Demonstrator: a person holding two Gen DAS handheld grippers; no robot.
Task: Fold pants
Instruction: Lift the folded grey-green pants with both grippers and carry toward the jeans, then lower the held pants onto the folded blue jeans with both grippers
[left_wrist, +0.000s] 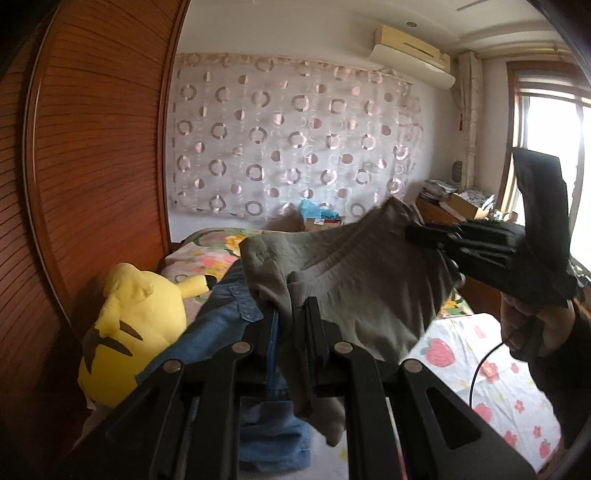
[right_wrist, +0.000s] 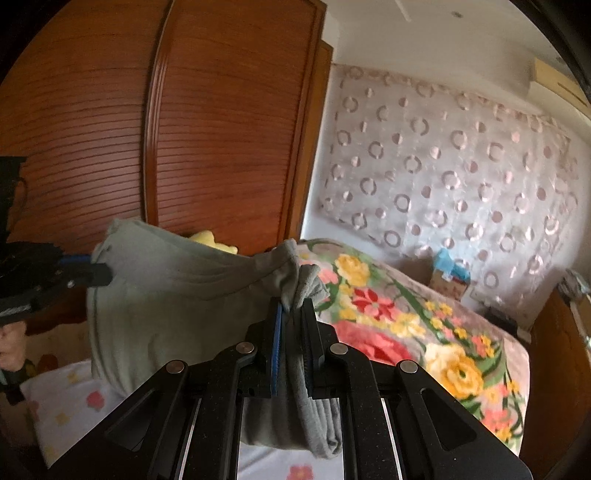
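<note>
Grey pants (left_wrist: 354, 280) hang stretched level above the bed (left_wrist: 480, 354), legs hidden below. Left tool (left_wrist: 291, 314) and right tool (right_wrist: 291, 314) each clamp a waistband corner.

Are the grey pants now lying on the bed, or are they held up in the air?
Held up. The grey pants hang stretched between the left gripper and the right gripper, both shut on the cloth, above the bed.

My left gripper (left_wrist: 291, 314) is clamped on the grey pants (left_wrist: 354, 280) — held above the bed (left_wrist: 480, 354). My right gripper (left_wrist: 424, 236) grips their far edge. Jeans (left_wrist: 229, 314) and a yellow plush (left_wrist: 136, 325) lie beneath.
</note>
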